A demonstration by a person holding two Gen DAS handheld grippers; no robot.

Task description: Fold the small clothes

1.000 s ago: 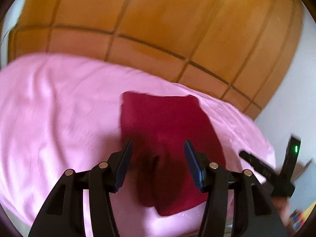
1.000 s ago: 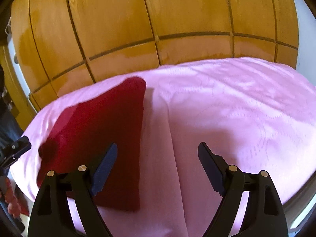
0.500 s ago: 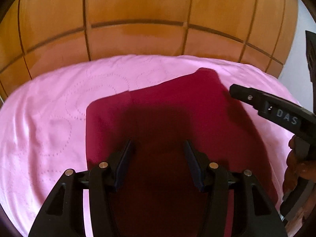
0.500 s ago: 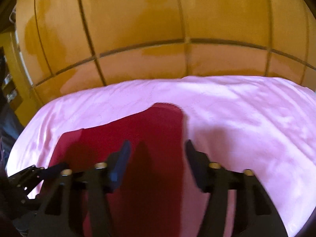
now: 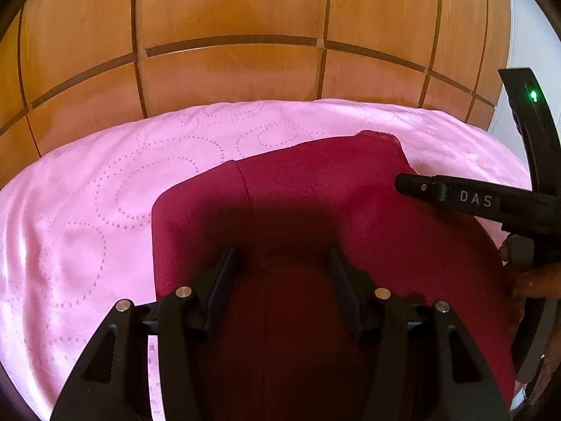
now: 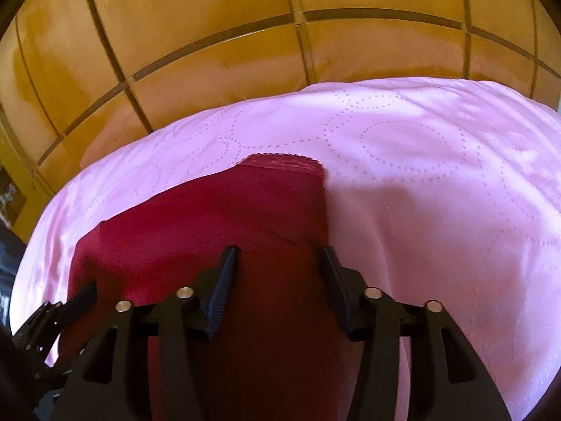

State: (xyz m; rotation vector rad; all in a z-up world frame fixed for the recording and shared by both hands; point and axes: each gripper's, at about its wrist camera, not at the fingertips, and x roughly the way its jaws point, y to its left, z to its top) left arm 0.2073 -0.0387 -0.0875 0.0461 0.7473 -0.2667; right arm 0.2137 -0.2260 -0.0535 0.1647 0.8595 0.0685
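Note:
A dark red folded garment (image 5: 315, 210) lies flat on a pink bedsheet (image 5: 87, 210). It also shows in the right wrist view (image 6: 228, 217), with a lace hem at its far corner. My left gripper (image 5: 282, 259) is open, low over the garment's near left part. My right gripper (image 6: 277, 256) is open over the garment's right edge. The right gripper's body (image 5: 491, 207) shows at the right of the left wrist view, above the garment's right side. The left gripper's fingers (image 6: 79, 298) show at the lower left of the right wrist view.
A wooden panelled headboard (image 5: 245, 35) stands behind the bed. The pink sheet (image 6: 438, 193) stretches to the right of the garment. A white wall (image 5: 526, 35) is at the far right.
Both grippers have moved in over the red garment and lower. The right gripper's jaws have narrowed from wide open. The garment lies still.

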